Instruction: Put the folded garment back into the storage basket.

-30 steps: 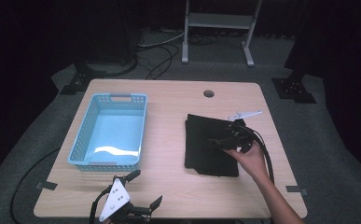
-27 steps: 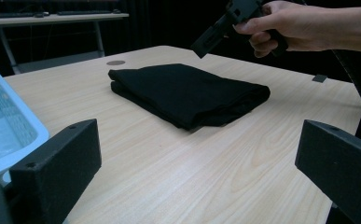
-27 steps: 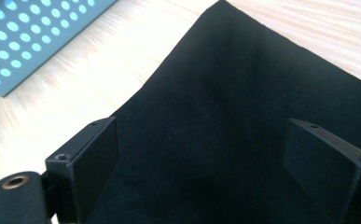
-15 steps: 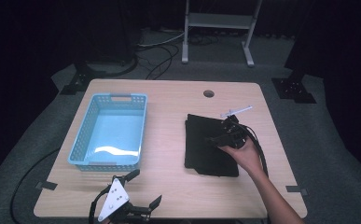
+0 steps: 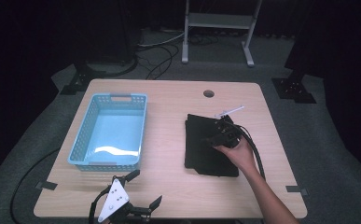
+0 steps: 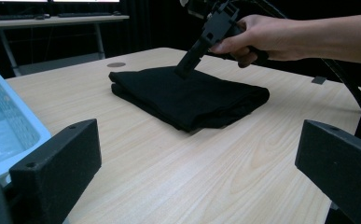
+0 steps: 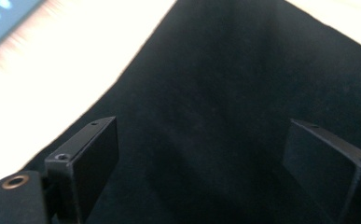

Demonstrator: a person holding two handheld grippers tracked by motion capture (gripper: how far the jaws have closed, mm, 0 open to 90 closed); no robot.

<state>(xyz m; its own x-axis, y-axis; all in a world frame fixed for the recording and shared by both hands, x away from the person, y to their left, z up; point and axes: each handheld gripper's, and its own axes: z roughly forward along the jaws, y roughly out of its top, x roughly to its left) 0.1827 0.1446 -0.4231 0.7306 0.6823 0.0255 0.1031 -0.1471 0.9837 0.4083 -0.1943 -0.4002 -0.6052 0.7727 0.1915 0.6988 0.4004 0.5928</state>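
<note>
High view: right gripper (image 5: 214,138) jaws spread over folded black cloth (image 5: 208,149), right of blue basket (image 5: 108,130). Step judged: approach. Next: lower, pinch edge.

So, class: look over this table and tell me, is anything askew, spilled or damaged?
Nothing stands out. The folded black cloth lies flat and neat, the blue basket sits upright, and the right gripper hovers over the cloth, open.

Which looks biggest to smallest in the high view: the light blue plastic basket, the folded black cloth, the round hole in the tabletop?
1. Light blue plastic basket, largest.
2. Folded black cloth, clearly smaller, partly covered by the right gripper.
3. Round hole in the wooden tabletop, by far the smallest.
</note>
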